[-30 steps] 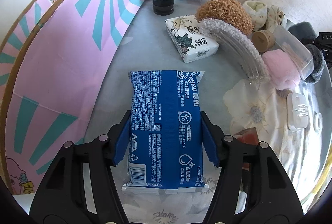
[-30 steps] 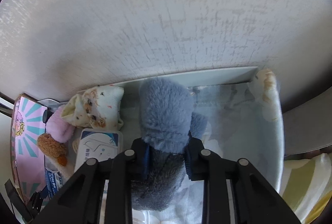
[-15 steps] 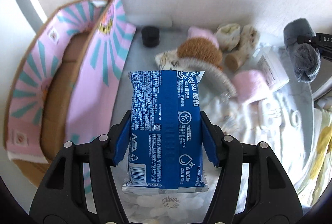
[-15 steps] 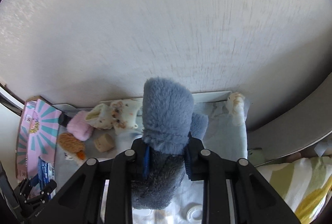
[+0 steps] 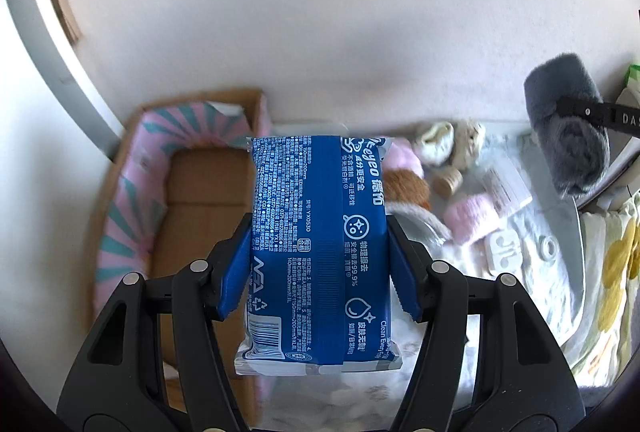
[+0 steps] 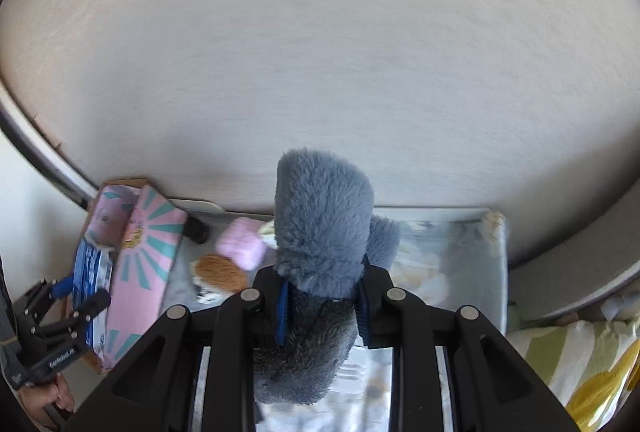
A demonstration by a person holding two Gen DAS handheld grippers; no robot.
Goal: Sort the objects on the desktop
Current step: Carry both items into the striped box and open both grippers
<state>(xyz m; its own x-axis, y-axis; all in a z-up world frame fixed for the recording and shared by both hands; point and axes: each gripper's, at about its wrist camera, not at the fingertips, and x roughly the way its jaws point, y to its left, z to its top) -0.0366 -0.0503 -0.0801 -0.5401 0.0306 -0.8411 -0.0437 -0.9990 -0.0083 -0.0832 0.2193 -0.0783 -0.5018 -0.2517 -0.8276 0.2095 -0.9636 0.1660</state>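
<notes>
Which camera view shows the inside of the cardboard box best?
The left wrist view: the cardboard box lies open below the blue wipes pack, so its brown floor shows. The right wrist view shows only the box's pink patterned flap, small at the left edge.

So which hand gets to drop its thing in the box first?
Probably the left. The left gripper holds the wipes right beside the open box. The right gripper, holding the grey fluffy roll, is off to the other side.
</notes>
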